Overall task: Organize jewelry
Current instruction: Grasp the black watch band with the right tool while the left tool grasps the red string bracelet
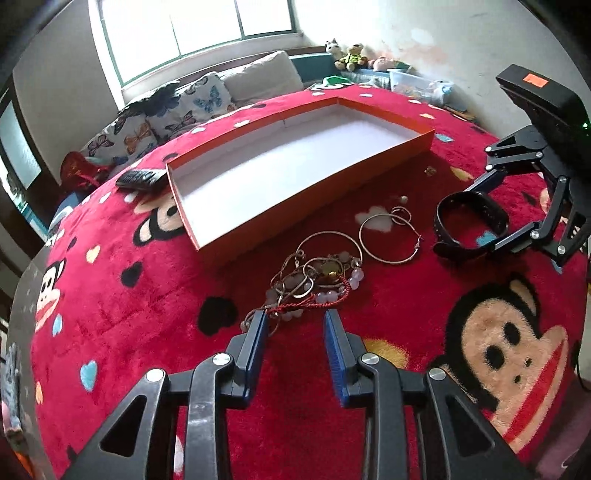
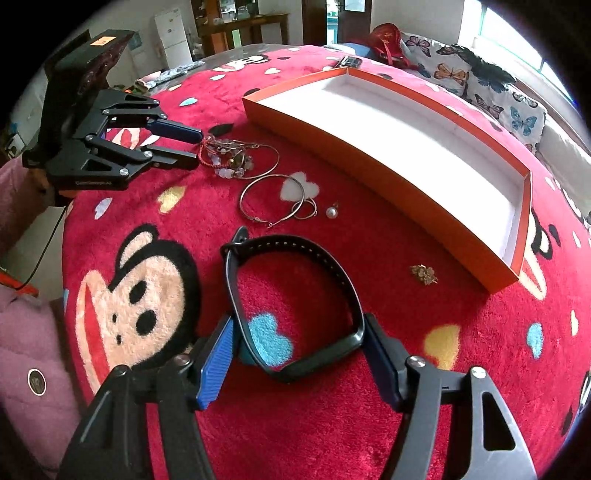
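Right wrist view: the right gripper (image 2: 297,354), jaws wide, is straddling the black wristband (image 2: 291,295) on the red blanket (image 2: 369,424). Beyond, the left gripper (image 2: 197,147), jaws narrowly apart, is nosing into the tangled bracelets (image 1: 314,280); hoop earrings (image 2: 273,199), pearl (image 2: 331,212) and brooch (image 2: 424,275) are lying loose before the orange tray (image 2: 369,155), which is sitting unfilled near the blanket's far edge, so sorting is barely beginning.

window (image 1: 207,26): bright daylight | sofa (image 1: 192,107): butterfly cushions | wall (image 1: 443,37): white, stained

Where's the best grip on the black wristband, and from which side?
Pinch the thick near section of the black wristband, coming from the open right gripper, whose pads already straddle it. The band lies flat as a closed loop on the red blanket, widest there; the far strap is thin and perforated, likely floppier. Closing across the loop should hold it.
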Motion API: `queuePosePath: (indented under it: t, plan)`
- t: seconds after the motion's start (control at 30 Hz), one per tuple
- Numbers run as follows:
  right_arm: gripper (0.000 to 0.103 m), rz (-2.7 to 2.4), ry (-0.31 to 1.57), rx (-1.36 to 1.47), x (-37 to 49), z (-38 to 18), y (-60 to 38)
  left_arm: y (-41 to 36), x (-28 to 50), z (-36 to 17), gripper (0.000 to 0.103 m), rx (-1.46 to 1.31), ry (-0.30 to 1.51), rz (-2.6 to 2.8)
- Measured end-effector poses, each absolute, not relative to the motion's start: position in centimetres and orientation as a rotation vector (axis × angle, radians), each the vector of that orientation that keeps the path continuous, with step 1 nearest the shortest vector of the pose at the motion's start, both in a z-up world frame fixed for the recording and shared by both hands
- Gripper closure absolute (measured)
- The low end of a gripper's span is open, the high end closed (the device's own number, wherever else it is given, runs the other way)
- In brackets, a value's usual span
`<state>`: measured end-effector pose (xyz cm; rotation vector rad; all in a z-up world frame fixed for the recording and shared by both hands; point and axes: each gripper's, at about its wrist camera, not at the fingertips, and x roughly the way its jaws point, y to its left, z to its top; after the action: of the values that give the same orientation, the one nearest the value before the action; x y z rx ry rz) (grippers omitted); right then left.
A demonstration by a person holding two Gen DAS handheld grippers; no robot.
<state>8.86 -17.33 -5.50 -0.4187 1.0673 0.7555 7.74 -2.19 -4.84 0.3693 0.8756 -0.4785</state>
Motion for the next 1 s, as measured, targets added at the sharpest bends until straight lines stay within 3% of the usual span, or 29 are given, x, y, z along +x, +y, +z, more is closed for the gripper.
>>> queuePosePath:
  t: [0.37, 0.7, 0.87, 1.0]
  plan:
    - [0.029, 0.75, 1.061, -0.402, 8.9, -5.5, -17.5, -2.7, 9.4, -5.3, 0.068, 0.351, 0.873, -0.554]
    - [0.029, 0.742, 1.055, -0.385, 8.9, -5.4, -17.6, -2.7, 9.1, -4.5, 0.093, 0.305, 0.836, -0.554]
    - [0.031, 0.727, 1.05, -0.373, 8.8, -5.4, -17.6, -2.9, 8.9, -4.2, 0.097, 0.285, 0.832, -0.565]
    - [0.041, 0.703, 1.053, -0.348, 8.7, -5.1, -17.8, -2.1, 8.9, -3.0, 0.099, 0.205, 0.826, -0.567]
